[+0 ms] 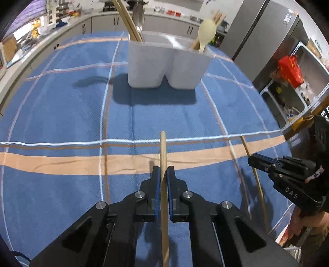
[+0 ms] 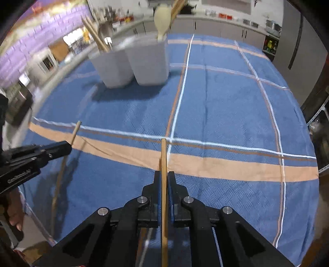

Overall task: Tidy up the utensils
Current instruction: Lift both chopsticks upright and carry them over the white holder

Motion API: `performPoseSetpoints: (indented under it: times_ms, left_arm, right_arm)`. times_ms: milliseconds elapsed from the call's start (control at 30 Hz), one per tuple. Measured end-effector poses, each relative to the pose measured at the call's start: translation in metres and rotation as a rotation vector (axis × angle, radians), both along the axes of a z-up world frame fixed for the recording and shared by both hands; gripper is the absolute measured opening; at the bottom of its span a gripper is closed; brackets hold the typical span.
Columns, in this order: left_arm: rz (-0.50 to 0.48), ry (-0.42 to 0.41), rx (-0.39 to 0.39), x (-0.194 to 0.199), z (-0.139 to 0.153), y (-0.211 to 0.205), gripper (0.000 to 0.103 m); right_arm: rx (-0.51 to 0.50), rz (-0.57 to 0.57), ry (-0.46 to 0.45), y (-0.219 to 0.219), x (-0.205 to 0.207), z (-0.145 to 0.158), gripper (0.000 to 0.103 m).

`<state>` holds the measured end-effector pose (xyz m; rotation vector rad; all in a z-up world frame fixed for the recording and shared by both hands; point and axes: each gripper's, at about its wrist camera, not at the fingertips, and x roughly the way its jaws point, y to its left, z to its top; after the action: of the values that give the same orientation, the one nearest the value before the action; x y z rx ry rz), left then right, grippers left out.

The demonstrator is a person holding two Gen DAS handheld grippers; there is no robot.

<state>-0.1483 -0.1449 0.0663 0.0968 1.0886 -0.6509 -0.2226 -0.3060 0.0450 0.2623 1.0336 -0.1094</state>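
Blue tablecloth (image 1: 61,106) | left fingers (image 1: 158,180) grasp chopstick (image 1: 163,156) | right fingers (image 2: 171,182) grasp second chopstick (image 2: 163,160)

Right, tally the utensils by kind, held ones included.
Chopsticks: 4 (left tongs 1, right tongs 1, holder 2)
Spoons: 2 (metal spoon, cream spoon)
Wooden utensil, kind unclear: 1
Total: 7

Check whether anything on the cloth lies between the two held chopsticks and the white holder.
Nothing visible does. The left gripper and right gripper each grip a chopstick, and only bare blue tablecloth lies ahead of the white holder.
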Motion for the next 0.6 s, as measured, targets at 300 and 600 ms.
performPoseSetpoints:
  times_ms: [300,600]
  left_arm:
    - [0.047,-0.131,-0.066,-0.027,0.047,0.017,0.006]
    - [0.066,-0.224,-0.101,-0.052,0.078,0.027,0.006]
  right_arm:
    - [0.018,-0.037,-0.200,0.009,-0.035,0.048,0.005]
    - [0.015,-0.044,-0.328,0.017,-0.057,0.081,0.005]
